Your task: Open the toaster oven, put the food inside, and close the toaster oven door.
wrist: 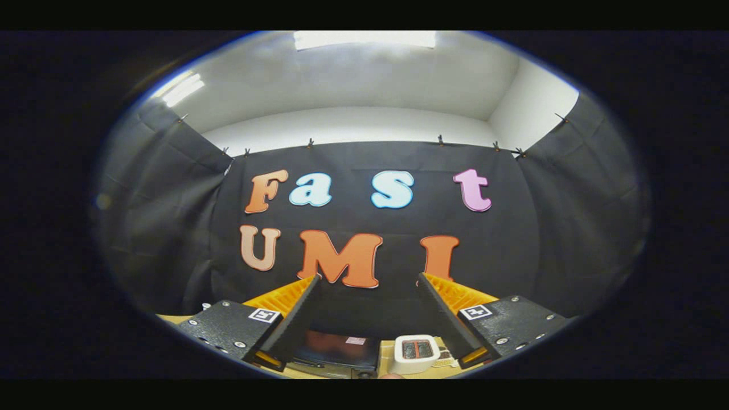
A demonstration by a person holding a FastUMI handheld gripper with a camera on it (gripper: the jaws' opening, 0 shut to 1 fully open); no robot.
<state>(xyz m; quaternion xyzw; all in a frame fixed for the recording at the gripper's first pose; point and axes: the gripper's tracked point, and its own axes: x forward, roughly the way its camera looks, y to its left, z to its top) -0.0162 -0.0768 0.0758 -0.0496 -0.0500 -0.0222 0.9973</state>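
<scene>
My gripper (368, 280) is held high and stands open, its two orange-and-black fingers (296, 310) spread wide with nothing between them. Far below, seen between the fingers, the dark toaster oven (336, 350) sits on a light wooden table (171, 319). Its top or glass front shows a reddish reflection; I cannot tell whether its door is open. Just right of the oven rests a small white tray (416, 352) with dark and red food in it. Both lie well beneath the fingers and apart from them.
Black cloth walls enclose the booth on three sides, with white wall and ceiling lights above. The wooden table shows only as a thin strip beneath the gripper's body.
</scene>
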